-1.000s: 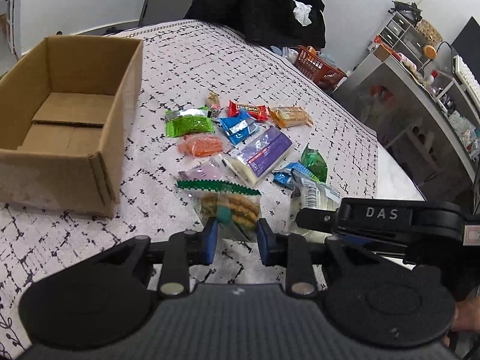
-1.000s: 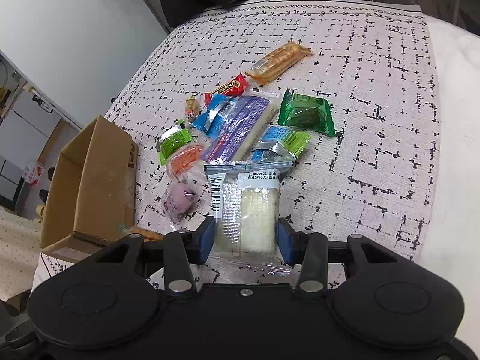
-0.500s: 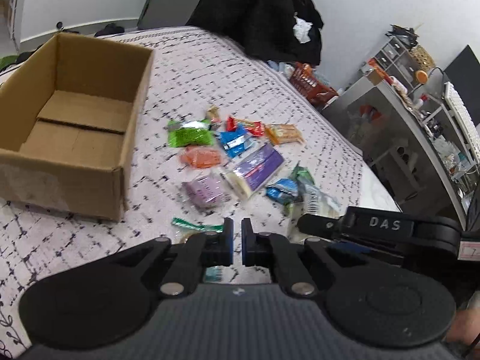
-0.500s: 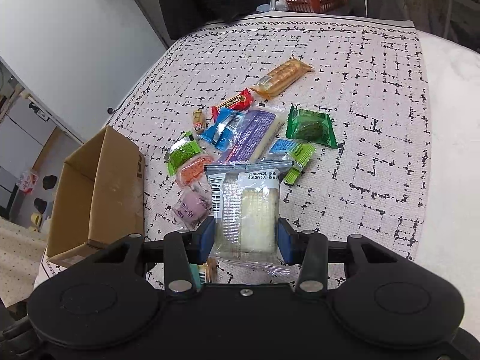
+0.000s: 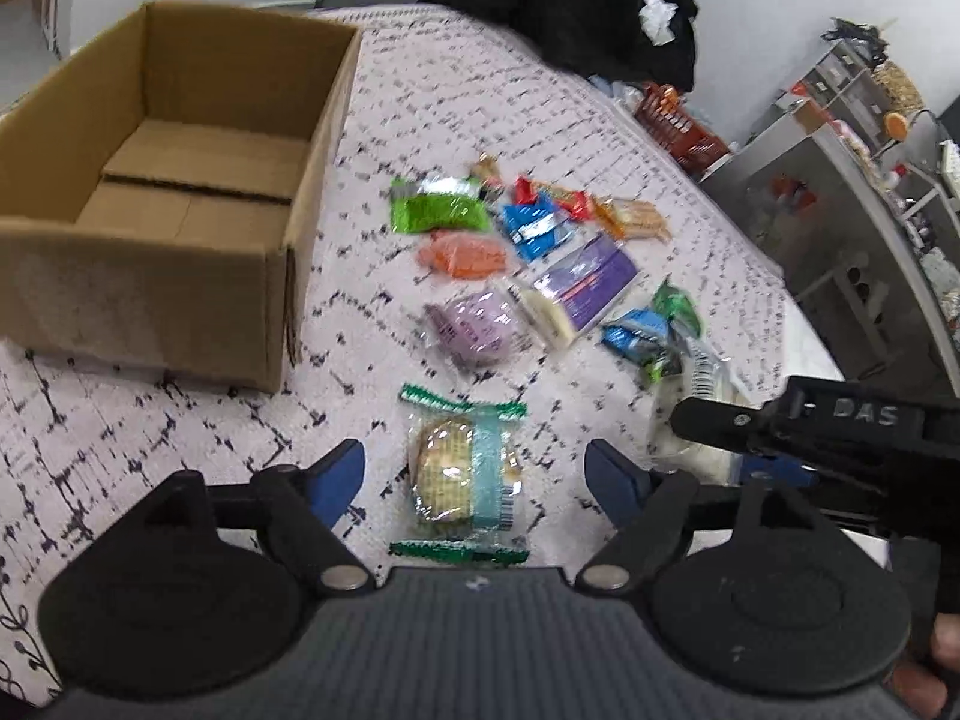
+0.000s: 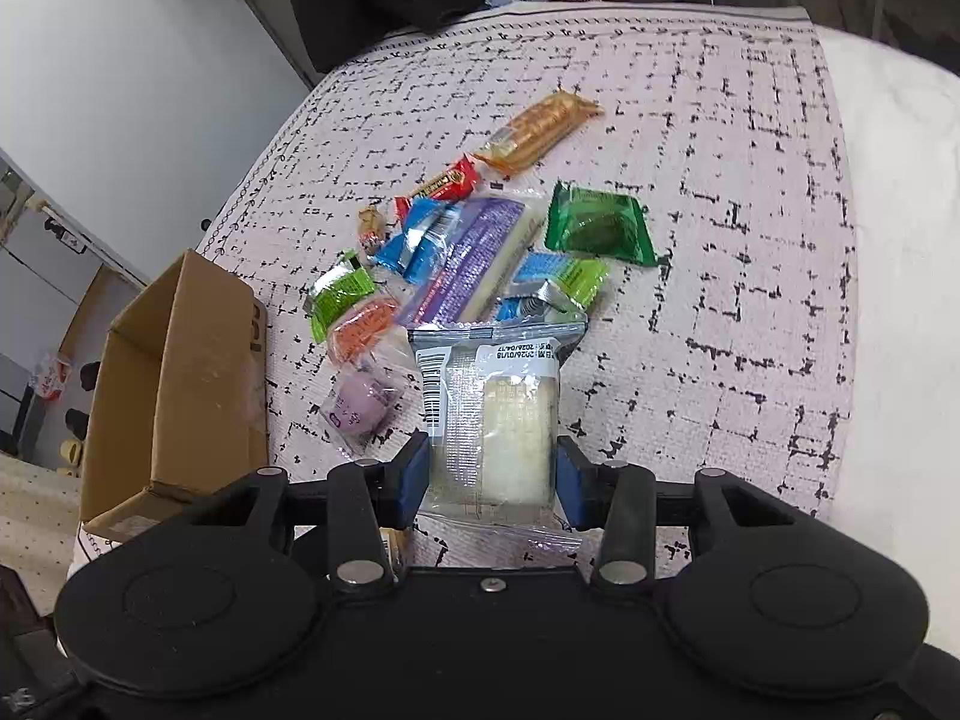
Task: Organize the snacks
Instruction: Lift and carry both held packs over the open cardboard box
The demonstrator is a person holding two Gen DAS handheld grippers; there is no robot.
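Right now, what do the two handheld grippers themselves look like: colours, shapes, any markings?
Both are matte black. The left gripper and right gripper each have angular linkage arms with silver pivot pins, two round black discs at the base, and blue pads on the fingers. The right gripper's side, seen from the left wrist, carries white "DAS" lettering.

Left gripper [image 5: 474, 474]: jaws spread wide, nothing between the pads. Cookie pack [image 5: 462, 477] with green crimped ends lies flat on the patterned cloth [image 5: 180, 432], centred in the gap, touching neither finger. Open cardboard box [image 5: 162, 192] upper left, interior bare. Snack pile beyond the cookie pack: purple pouch [image 5: 477, 330], orange pouch [image 5: 465, 255], green pouch [image 5: 435, 210], blue wrapper [image 5: 537, 228], long purple pack [image 5: 579, 288]. Right gripper [image 5: 840, 426] enters from the right edge, marked DAS; its jaw state is unreadable here.
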